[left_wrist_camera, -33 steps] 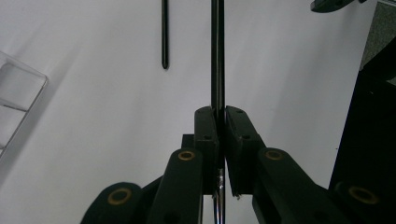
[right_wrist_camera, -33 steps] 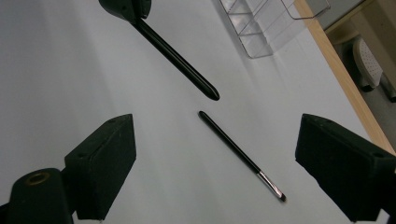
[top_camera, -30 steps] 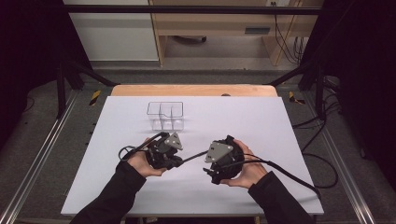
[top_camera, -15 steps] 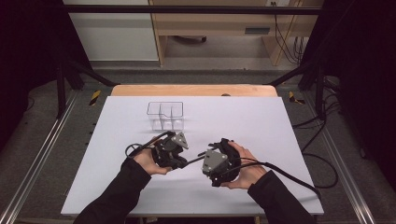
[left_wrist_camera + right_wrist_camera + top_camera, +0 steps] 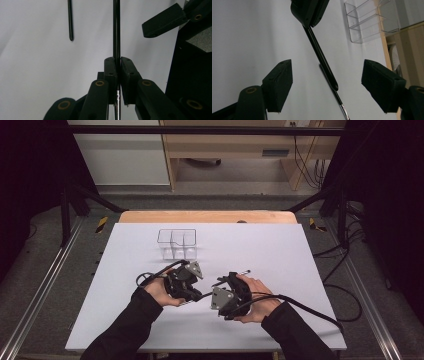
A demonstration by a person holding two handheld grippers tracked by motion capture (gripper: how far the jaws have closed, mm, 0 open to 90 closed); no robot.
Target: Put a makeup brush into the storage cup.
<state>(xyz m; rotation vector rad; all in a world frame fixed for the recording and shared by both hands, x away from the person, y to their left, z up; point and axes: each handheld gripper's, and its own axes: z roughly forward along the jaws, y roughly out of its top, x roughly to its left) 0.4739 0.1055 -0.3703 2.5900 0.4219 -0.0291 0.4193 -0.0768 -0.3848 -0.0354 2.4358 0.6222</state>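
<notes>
From the high view I see both hands low on the white table (image 5: 280,245), the left gripper (image 5: 186,281) and right gripper (image 5: 227,295) nearly meeting, with the clear organizer (image 5: 177,242) well apart behind them. The thin black pen (image 5: 116,30) is barely visible there; my left gripper view shows it clearly, clamped tight between the closed jaws and running straight up. My right gripper view shows that pen (image 5: 322,58) slanting down from the left gripper's jaws, tip between my right jaws, which stand wide and have just been closing, touching nothing. A second pen (image 5: 334,95) lies on the table underneath.
</notes>
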